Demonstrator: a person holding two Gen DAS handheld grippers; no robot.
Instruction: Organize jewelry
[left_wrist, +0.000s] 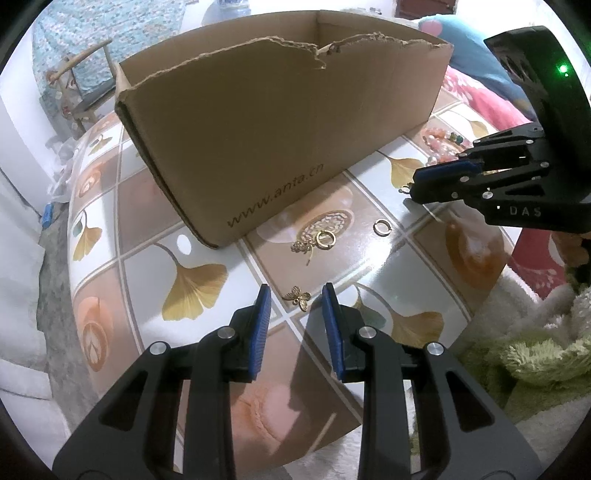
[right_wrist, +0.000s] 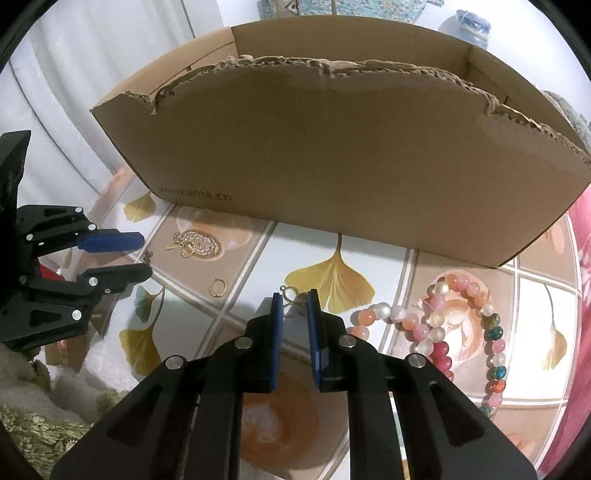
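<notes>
A: Report the state of the left tongs (left_wrist: 295, 295).
B: Jaws part open and empty. The butterfly charm (left_wrist: 296, 296) lies on the counter (left_wrist: 207, 251) between the tips, low centre of the left view.

A: And the right tongs (right_wrist: 295, 299)?
B: Jaws narrow, with a small gold clasp piece (right_wrist: 291, 295) between the tips; contact cannot be confirmed.

A: Where is the remaining jewelry?
B: Gold ring (left_wrist: 381, 226) right of centre, hoop cluster (left_wrist: 314, 242) before the cardboard box (left_wrist: 280, 122), bead bracelet (right_wrist: 461, 325) at the right view's lower right.
</notes>
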